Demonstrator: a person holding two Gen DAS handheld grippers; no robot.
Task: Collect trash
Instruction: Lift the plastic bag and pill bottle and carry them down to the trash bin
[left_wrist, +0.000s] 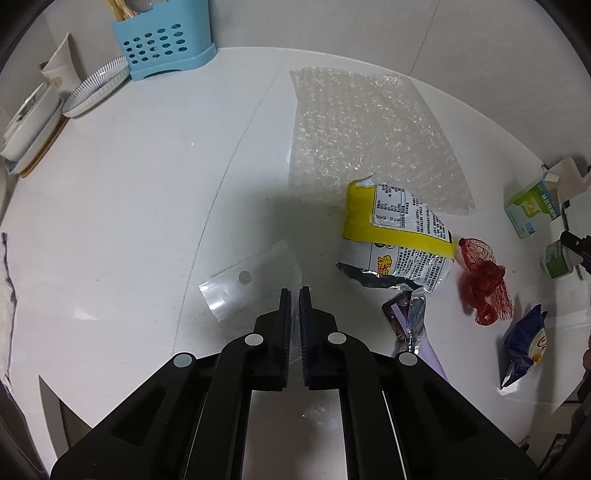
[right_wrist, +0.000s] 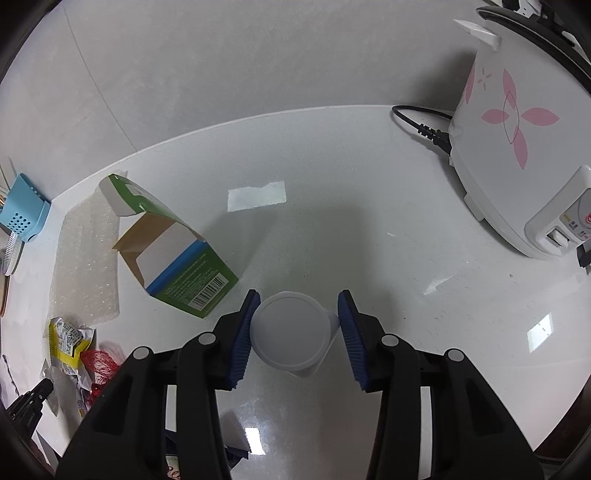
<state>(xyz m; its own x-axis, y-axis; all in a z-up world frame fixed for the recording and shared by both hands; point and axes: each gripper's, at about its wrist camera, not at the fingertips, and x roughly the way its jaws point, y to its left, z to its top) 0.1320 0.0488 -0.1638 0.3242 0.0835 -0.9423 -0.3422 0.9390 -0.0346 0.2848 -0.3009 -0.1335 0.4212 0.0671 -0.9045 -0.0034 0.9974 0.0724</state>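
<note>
We note a clear flat plastic sleeve with a round sticker (left_wrist: 255, 284) on the white counter (left_wrist: 129, 192), its long axis running from lower left to upper right, near corner pinched in the left gripper (left_wrist: 294, 291), whose jaws are clenched on it. The right gripper (right_wrist: 299, 317) grasps a translucent white plastic cup (right_wrist: 291, 332), tilted with its mouth toward us; both blue pads touch it. Just left of the cup lies an opened green carton (right_wrist: 192, 273). Near the sleeve we see a yellow snack wrapper (left_wrist: 395, 236), red mesh netting (left_wrist: 484, 284) and bubble wrap (left_wrist: 369, 136).
</note>
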